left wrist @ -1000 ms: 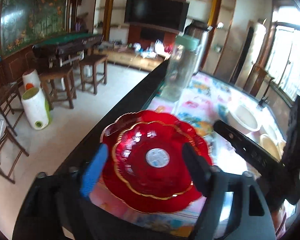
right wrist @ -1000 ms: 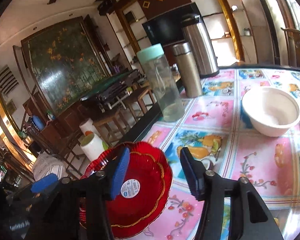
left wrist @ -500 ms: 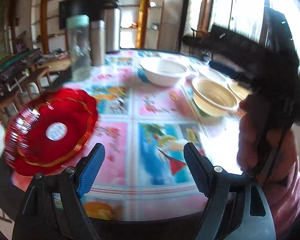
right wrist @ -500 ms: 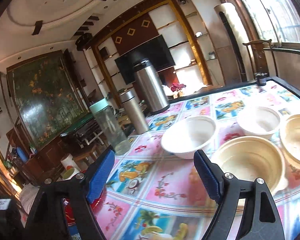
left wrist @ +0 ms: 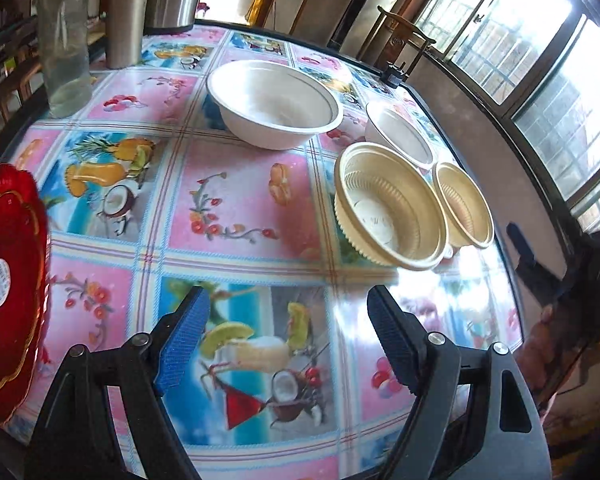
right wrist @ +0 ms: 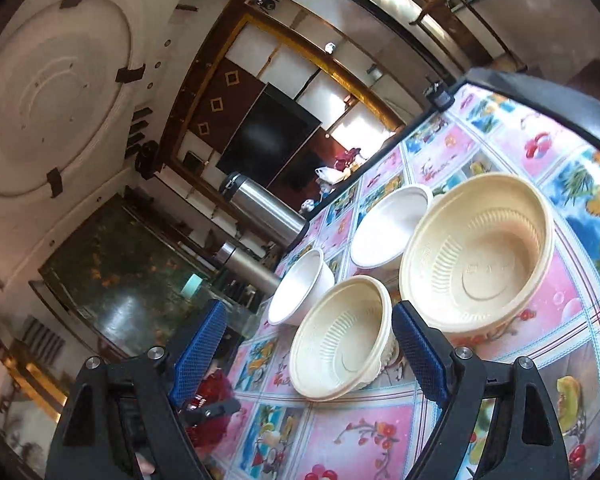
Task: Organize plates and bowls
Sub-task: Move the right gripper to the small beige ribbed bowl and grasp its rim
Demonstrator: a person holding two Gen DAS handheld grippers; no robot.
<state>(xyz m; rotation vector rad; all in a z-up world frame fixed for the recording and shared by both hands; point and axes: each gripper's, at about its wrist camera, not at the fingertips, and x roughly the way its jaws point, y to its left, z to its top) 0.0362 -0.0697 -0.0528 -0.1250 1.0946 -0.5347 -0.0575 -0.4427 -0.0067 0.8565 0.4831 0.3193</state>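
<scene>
Left tongs [left wrist: 284, 340] stood apart and empty above the near edge of the tabletop [left wrist: 236, 216], having swung away from the red plates [left wrist: 8, 280] they framed a second before — the plates now lay stacked at the left edge, apparently settled. Right tongs [right wrist: 308, 350], also apart and holding nothing, had swung from the plates to bracket the smaller cream bowl [right wrist: 340, 338], whose rim sat between the blue pads. Beside it lay the larger cream bowl [right wrist: 480, 256]; two white bowls [right wrist: 300, 288] sat toward the far edge, near the steel flasks [left wrist: 128, 12]. The shift suggested the plates were done and nesting of the bowls came next — none yet stacked.
</scene>
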